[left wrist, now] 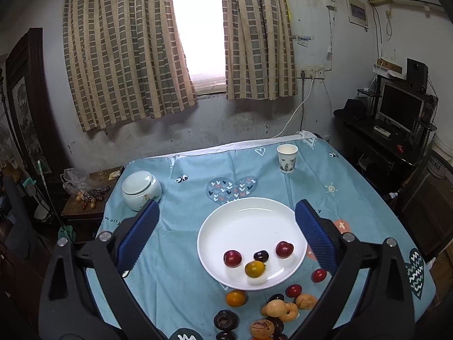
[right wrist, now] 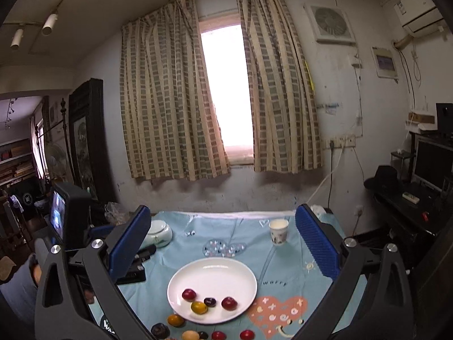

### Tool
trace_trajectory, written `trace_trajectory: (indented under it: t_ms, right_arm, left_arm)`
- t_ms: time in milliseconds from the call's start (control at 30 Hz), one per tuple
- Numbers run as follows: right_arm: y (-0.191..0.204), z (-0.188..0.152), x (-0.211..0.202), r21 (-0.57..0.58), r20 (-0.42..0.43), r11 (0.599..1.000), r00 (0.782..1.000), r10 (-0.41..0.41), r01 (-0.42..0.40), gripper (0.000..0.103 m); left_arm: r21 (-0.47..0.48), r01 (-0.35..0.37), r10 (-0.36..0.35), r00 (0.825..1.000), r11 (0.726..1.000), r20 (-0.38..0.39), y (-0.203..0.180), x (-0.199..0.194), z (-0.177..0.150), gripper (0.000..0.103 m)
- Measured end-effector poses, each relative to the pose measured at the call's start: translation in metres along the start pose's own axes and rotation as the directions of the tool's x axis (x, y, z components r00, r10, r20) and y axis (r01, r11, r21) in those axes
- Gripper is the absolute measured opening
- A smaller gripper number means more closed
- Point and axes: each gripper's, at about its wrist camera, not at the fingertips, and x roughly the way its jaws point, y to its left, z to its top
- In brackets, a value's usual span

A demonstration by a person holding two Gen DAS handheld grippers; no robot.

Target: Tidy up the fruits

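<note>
Now we hold both grippers, left (left wrist: 226, 238) and right (right wrist: 223, 240), wide open and empty, plate (left wrist: 249, 221) with four round fruits (left wrist: 254, 268) between our fingers, loose fruits (left wrist: 279, 307) nearer us, no clear long axis.

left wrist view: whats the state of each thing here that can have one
white round plate: holds four small fruits
white ceramic jar: lid on, upright
white paper cup: upright, contents cannot be told
checked curtains: parted at the middle
left gripper: open, holding nothing
right gripper: open, holding nothing
</note>
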Motion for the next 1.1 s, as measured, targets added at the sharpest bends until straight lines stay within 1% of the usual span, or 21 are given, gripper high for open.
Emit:
trace_trajectory:
  t_ms: [133, 233, 567, 800, 1100]
  right_arm:
    - [0.012, -0.013, 0.001, 0.006, -0.061, 1.000, 0.998, 0.001, -0.001, 0.102]
    - [0.014, -0.021, 0.005, 0.046, -0.101, 0.999, 0.994, 0.032, -0.027, 0.102]
    - [0.012, -0.027, 0.008, 0.109, -0.145, 0.992, 0.986, 0.084, -0.069, 0.102]
    - [0.018, -0.031, 0.011, 0.081, -0.163, 0.992, 0.981, 0.106, -0.094, 0.102]
    - [0.018, -0.039, 0.017, 0.098, -0.199, 0.989, 0.971, 0.133, -0.115, 0.102]
  left_arm:
    - [-0.012, -0.003, 0.003, 1.000, 1.000, -0.001, 0.003, -0.006, 0.000, 0.098]
    - [-0.018, -0.004, 0.003, 1.000, 1.000, -0.004, 0.004, -0.008, -0.001, 0.098]
    - [-0.021, -0.004, 0.004, 1.000, 1.000, -0.007, 0.005, -0.010, -0.002, 0.098]
    - [-0.022, -0.007, 0.006, 1.000, 1.000, -0.018, 0.006, -0.008, -0.002, 0.098]
    - [-0.021, -0.011, 0.010, 0.999, 1.000, -0.031, 0.006, -0.003, -0.002, 0.098]
